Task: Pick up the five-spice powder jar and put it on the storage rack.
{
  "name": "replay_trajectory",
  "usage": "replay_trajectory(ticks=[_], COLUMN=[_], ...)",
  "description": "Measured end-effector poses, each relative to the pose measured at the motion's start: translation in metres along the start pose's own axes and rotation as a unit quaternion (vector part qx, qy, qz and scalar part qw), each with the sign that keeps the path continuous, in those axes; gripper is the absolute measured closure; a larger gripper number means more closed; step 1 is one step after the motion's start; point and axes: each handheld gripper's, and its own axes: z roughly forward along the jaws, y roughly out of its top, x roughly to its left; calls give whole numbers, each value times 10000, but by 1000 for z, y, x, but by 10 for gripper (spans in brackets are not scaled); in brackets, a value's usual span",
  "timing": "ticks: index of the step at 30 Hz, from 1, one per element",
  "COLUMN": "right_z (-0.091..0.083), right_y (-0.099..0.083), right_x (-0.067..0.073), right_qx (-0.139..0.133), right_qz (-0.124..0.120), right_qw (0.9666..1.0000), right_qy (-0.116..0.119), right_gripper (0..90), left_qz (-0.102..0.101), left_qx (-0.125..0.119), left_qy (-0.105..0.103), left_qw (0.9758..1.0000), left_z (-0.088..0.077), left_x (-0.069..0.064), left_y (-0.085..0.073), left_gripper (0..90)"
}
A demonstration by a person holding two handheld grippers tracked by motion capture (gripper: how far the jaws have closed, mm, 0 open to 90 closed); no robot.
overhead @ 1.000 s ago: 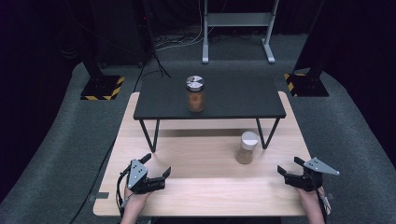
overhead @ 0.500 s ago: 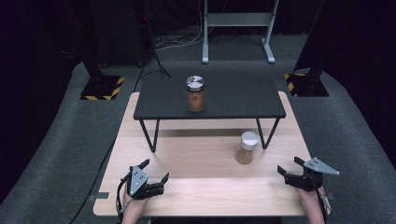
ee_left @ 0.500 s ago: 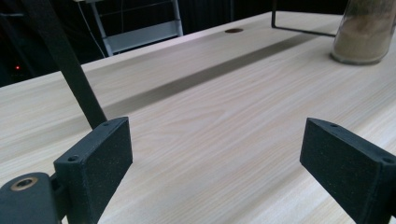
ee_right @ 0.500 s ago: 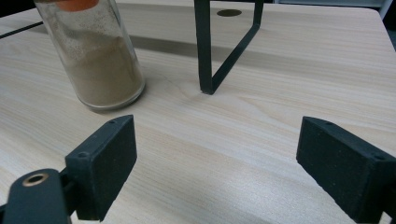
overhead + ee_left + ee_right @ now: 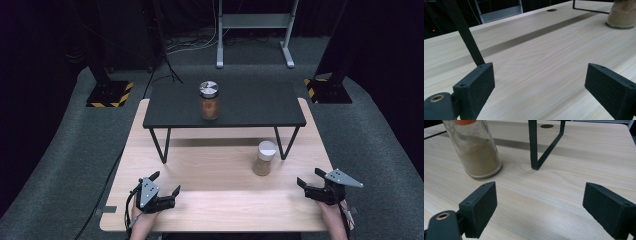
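A glass jar with a white lid [image 5: 264, 158], holding pale brown powder, stands on the wooden table [image 5: 215, 205] just in front of the black shelf's right leg. A second jar with a silver lid [image 5: 209, 100] stands on the black shelf [image 5: 250, 107]. My left gripper [image 5: 166, 183] rests open near the front left of the table, nothing between its pads [image 5: 475, 87]; the white-lidded jar [image 5: 622, 13] shows far off to its right. My right gripper [image 5: 308, 177] lies open at the front right, empty, with that jar [image 5: 477, 152] close ahead on its left.
The black shelf stands on thin metal legs [image 5: 534, 145] across the back half of the table. One leg [image 5: 464, 32] rises just ahead of my left gripper. Bare wood lies between the two grippers. Grey carpet and stands surround the table.
My left gripper has slipped slightly toward the near edge of the table. The right gripper and both jars have kept still.
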Motion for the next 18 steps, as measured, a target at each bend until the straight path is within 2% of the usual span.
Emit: replay_trajectory(ticks=[18], right_z=[1], right_y=[1], right_x=[0], right_qx=[21], right_qz=[-22], right_qw=[10000], right_qy=[-6], right_gripper=[108], left_qz=[-47], left_qx=[2], left_qy=[2], left_qw=[10000], left_z=[0], left_x=[0], left_y=[0], left_gripper=[90])
